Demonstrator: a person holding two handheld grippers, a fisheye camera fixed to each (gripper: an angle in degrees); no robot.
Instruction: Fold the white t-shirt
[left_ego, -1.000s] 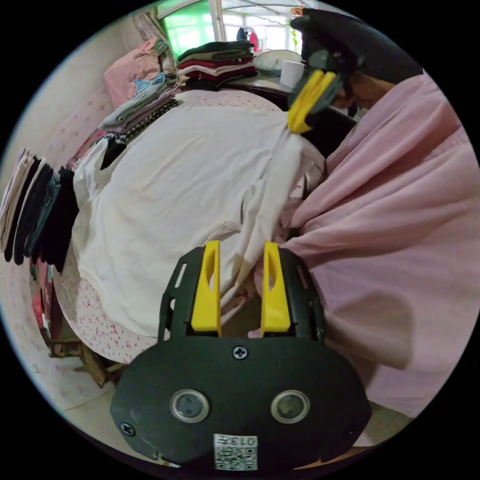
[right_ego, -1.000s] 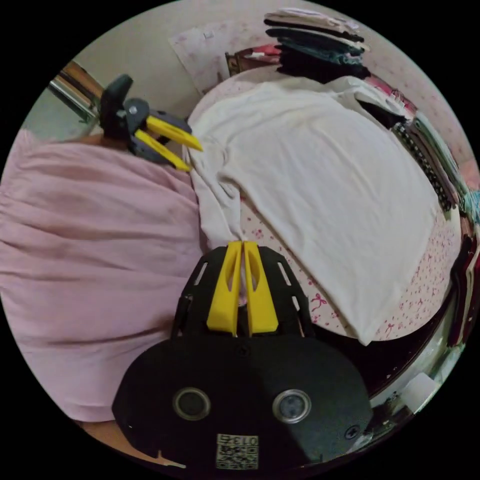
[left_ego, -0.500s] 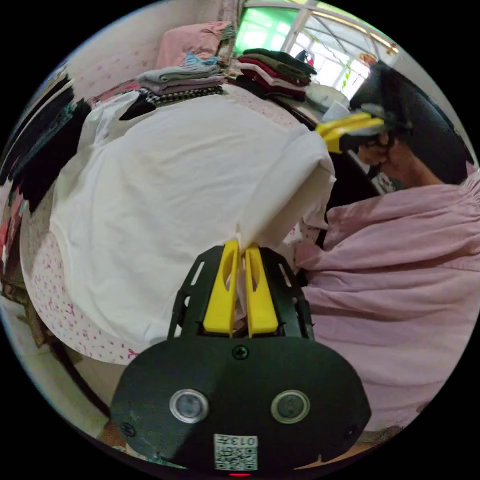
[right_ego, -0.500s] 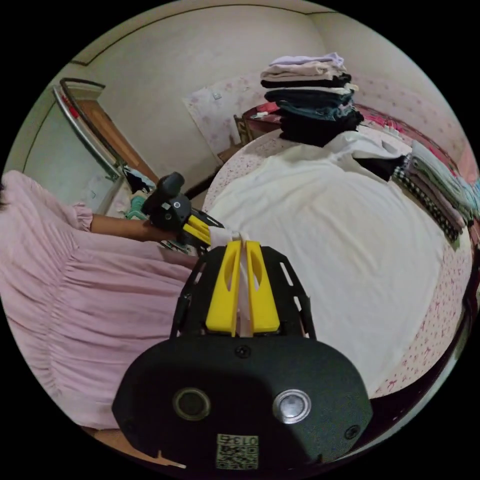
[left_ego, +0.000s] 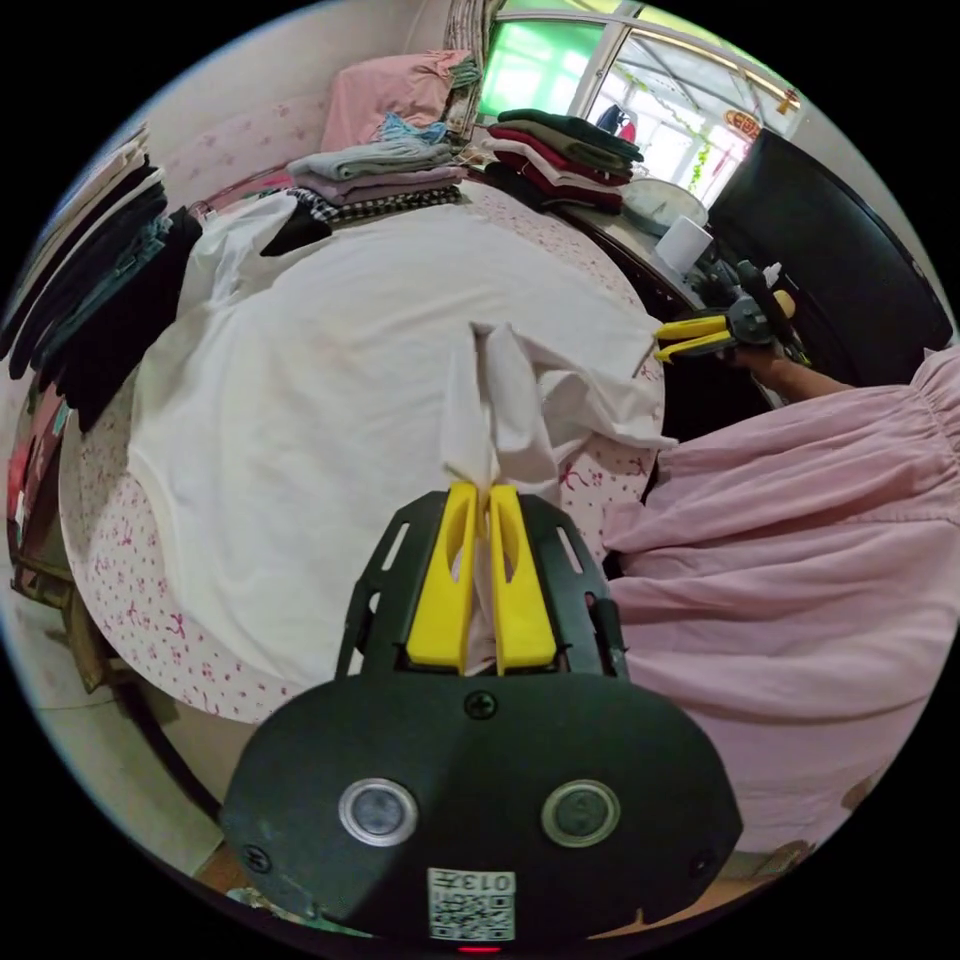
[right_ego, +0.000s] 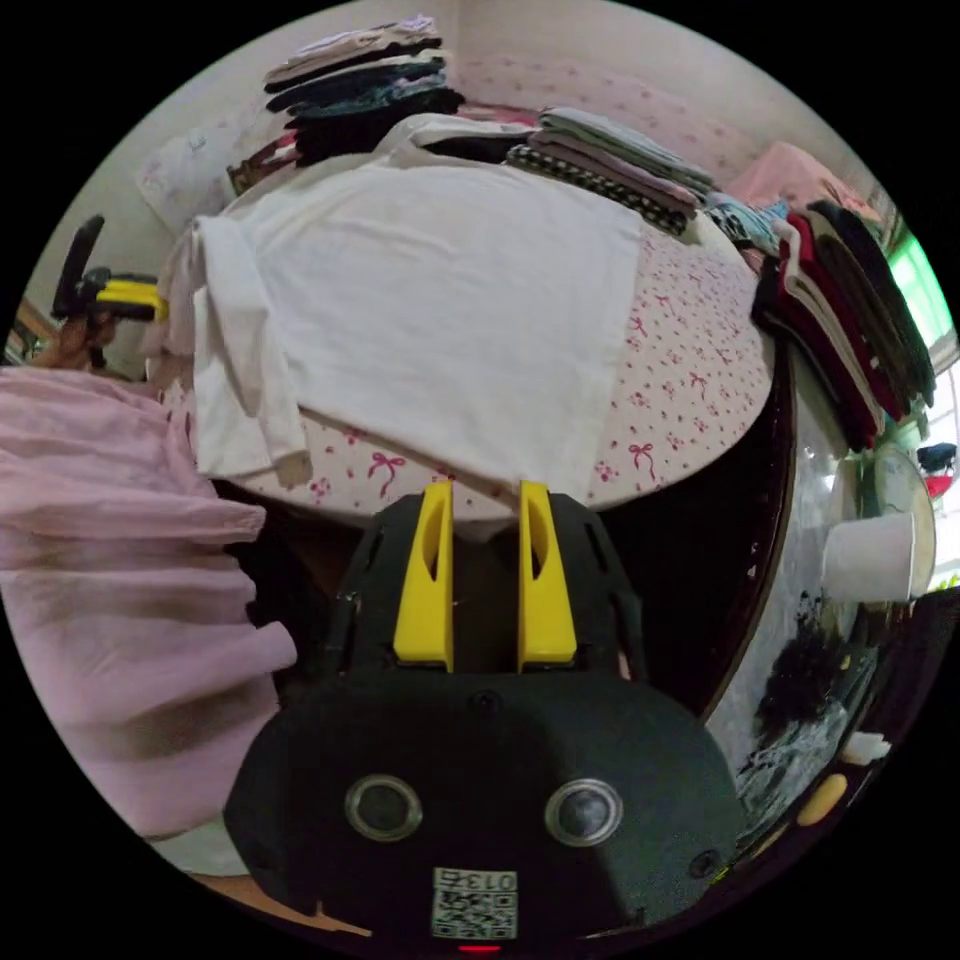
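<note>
One side fold looks begun, little more: the white t-shirt (right_ego: 430, 290) lies spread over the round table (right_ego: 700, 370), a sleeve doubled along its near edge. The left gripper (left_ego: 478, 500) pinches that bunched cloth; the right gripper (right_ego: 484, 500) hangs parted, empty.
</note>
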